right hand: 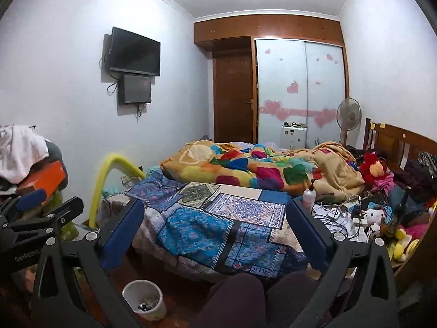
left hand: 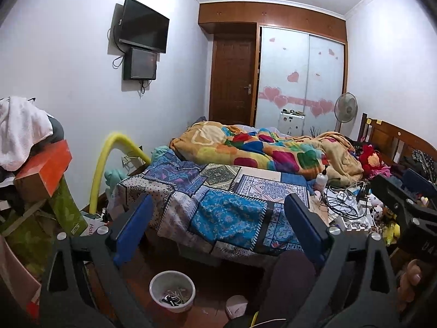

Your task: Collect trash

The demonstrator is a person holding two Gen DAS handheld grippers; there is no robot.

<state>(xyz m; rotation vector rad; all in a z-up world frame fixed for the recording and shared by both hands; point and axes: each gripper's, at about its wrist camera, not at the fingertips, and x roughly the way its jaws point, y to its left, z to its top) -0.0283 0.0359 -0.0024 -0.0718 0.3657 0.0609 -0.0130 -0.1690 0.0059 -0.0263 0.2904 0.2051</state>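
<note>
1. The left gripper (left hand: 218,227) stands wide apart, nothing between its blue pads.
2. The right gripper (right hand: 215,232) is likewise spread wide and empty.
3. The white trash bin (left hand: 172,291) sits at lower centre-left, on the floor by the bed (left hand: 232,191).

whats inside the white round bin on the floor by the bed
The white round bin with a red base holds a small tangle of dark and pale scraps at its bottom; what they are is unclear. Its near wall hides part of the inside.

A lived-in home bedroom: a bed (left hand: 245,191) under a patchwork cover and a heart-patterned quilt (left hand: 259,150), a wall-mounted television (left hand: 143,26), a sliding-door wardrobe (left hand: 300,73) with pink heart stickers, a standing fan (left hand: 345,108), and soft toys (right hand: 374,169) by the wooden headboard (right hand: 401,142).
</note>
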